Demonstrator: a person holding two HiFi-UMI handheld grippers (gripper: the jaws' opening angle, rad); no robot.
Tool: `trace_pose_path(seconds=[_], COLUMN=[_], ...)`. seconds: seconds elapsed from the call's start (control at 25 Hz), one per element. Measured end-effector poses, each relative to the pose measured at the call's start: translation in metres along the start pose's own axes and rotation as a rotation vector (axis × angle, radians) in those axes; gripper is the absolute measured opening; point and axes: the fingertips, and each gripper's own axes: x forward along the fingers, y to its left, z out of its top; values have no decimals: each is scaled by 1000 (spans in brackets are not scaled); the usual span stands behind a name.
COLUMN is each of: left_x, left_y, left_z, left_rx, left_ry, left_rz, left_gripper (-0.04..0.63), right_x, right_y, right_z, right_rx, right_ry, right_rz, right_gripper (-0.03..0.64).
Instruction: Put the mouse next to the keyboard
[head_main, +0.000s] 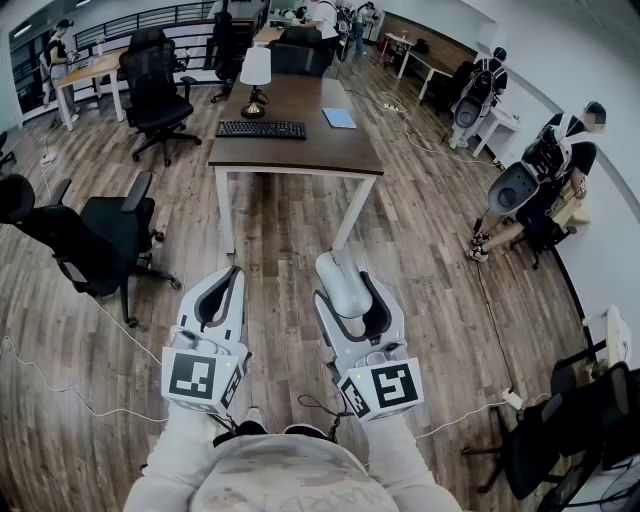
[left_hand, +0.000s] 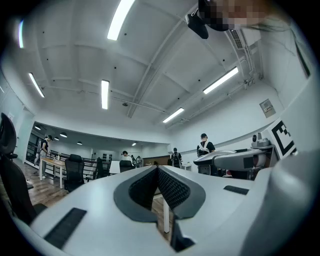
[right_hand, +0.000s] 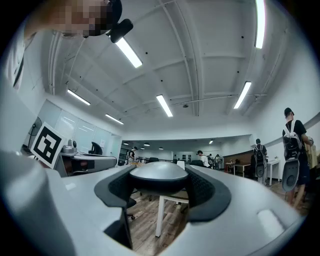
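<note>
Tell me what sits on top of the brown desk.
On the desk: a black keyboard, a white-shaded lamp and a blue book. Black chairs cover its far end. The mouse is in the right tool.

Grey mouse (head_main: 338, 280) held in right gripper (head_main: 348, 296); black keyboard (head_main: 261, 129) flat on desk (head_main: 300, 152).

Brown table (head_main: 300, 150) carries keyboard (head_main: 261, 129), lamp (head_main: 256, 72), blue book (head_main: 339, 118).

Left hand-held gripper (head_main: 234, 273) closed, empty; right hand-held gripper (head_main: 351, 297) clamped on mouse (head_main: 337, 274), both near level.
</note>
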Motion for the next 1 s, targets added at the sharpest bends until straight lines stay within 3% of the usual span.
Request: trace_pose_path(seconds=[0.68,1.0], left_x=[24,41], left_y=[52,85], left_z=[-13,-19], left_rx=[-23,-9], left_ry=[9,11], left_rz=[-20,-50], left_gripper=[6,6], right_x=[53,85], right_y=[10,13], right_z=[-10,-19], right_rx=[29,-1], right_ry=[-20,-19], right_rz=[-17,-84], right_gripper=[314,314])
